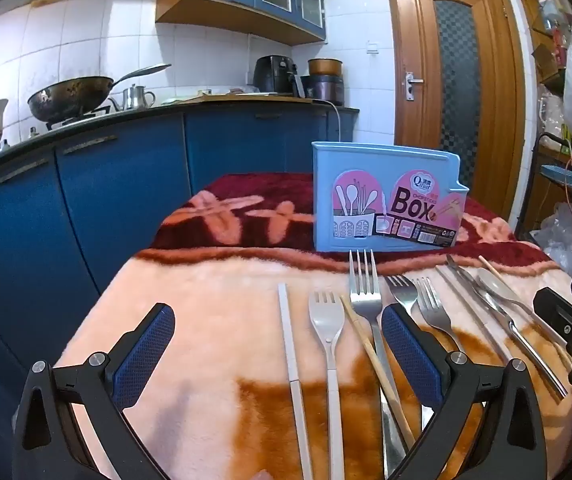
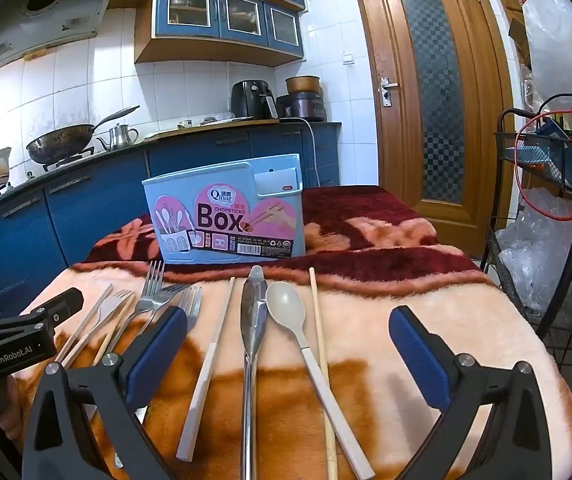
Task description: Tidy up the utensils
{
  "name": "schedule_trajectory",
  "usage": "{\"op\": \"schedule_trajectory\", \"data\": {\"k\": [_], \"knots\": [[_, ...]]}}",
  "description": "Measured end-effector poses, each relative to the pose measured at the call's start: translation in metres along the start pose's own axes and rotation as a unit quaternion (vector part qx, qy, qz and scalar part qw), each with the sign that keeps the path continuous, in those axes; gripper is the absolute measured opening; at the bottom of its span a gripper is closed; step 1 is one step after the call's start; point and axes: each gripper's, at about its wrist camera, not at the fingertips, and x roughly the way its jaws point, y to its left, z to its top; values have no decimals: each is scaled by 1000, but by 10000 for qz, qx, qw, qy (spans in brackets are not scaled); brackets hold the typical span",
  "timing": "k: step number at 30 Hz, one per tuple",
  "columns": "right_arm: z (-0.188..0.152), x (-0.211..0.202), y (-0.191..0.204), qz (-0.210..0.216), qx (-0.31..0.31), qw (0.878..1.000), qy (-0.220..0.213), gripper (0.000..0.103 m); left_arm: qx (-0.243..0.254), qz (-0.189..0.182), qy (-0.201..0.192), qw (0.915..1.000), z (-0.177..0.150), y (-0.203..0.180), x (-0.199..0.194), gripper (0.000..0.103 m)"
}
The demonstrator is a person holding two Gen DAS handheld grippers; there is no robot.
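A light blue chopsticks box stands upright at the back of a blanket-covered table; it also shows in the right wrist view. Utensils lie in a row in front of it. In the left wrist view: a white chopstick, a white-handled fork, a wooden chopstick, a steel fork, two more forks. In the right wrist view: a steel knife, a beige spoon, chopsticks. My left gripper is open above them. My right gripper is open above knife and spoon.
The table is covered by a peach and maroon blanket. Blue kitchen cabinets with a wok stand left and behind. A wooden door is at the back right. A wire rack stands beside the table's right edge.
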Motion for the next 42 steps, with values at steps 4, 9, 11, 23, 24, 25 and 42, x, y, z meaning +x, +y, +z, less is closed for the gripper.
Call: {"op": "schedule_trajectory", "data": {"k": [4, 9, 11, 23, 24, 25, 42], "knots": [[0, 0, 0, 14, 15, 10000, -34, 103, -20, -2, 19, 10000, 0, 1, 1, 103], [0, 0, -1, 12, 12, 10000, -29, 103, 11, 9, 4, 10000, 0, 0, 0, 103], [0, 2, 0, 8, 11, 10000, 4, 103, 9, 15, 2, 10000, 0, 0, 0, 103], [0, 0, -1, 8, 12, 10000, 12, 103, 9, 15, -5, 10000, 0, 1, 0, 103], [0, 0, -1, 5, 11, 10000, 15, 103, 8, 16, -8, 10000, 0, 1, 1, 103], [0, 0, -1, 6, 11, 10000, 14, 103, 7, 15, -8, 10000, 0, 1, 0, 103], [0, 0, -1, 6, 10, 10000, 20, 103, 2, 9, -21, 10000, 0, 1, 0, 103]]}}
